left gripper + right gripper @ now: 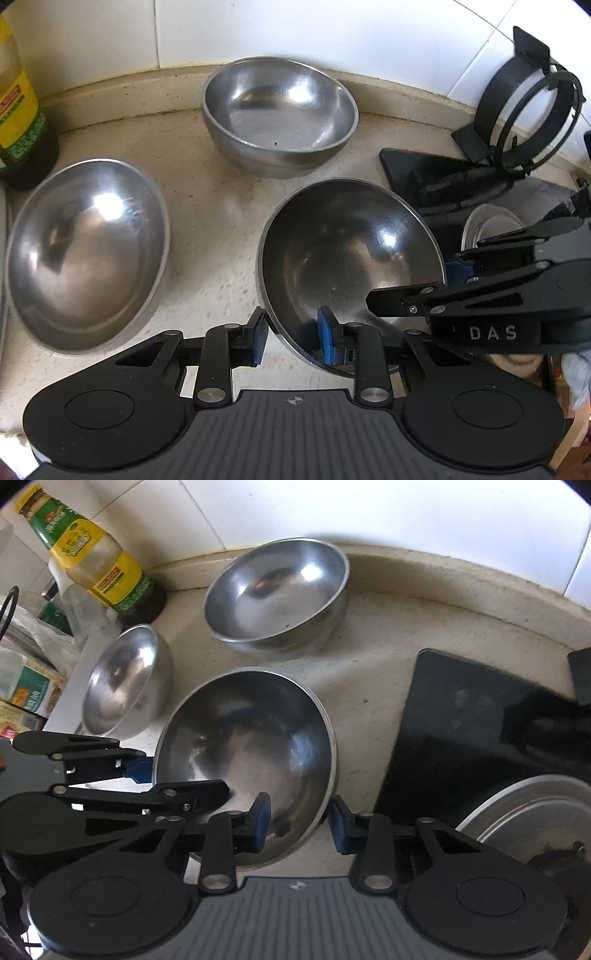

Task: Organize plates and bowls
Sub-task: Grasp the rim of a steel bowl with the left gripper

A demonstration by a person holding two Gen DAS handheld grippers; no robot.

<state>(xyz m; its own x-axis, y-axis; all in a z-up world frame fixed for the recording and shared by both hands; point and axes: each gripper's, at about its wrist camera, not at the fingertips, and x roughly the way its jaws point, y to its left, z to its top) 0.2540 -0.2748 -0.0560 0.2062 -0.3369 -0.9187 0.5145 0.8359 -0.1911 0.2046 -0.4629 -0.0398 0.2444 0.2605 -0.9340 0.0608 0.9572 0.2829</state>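
Three steel bowls are on the beige counter. The nearest bowl (347,254) (247,753) is tilted. My left gripper (293,338) straddles its near rim, one blue pad outside and one inside, with gaps showing. My right gripper (301,821) straddles the opposite rim the same way, jaws apart. A second bowl (86,251) (125,679) sits at the left. A third bowl (279,110) (277,594) sits at the back by the wall. A steel plate (535,816) (491,225) lies on the black board at the right.
A yellow-labelled bottle (92,554) (18,110) stands at the back left. A black board (480,716) and a black ring holder (524,114) are at the right. Packets and bags (26,686) crowd the far left. White tiled wall runs behind.
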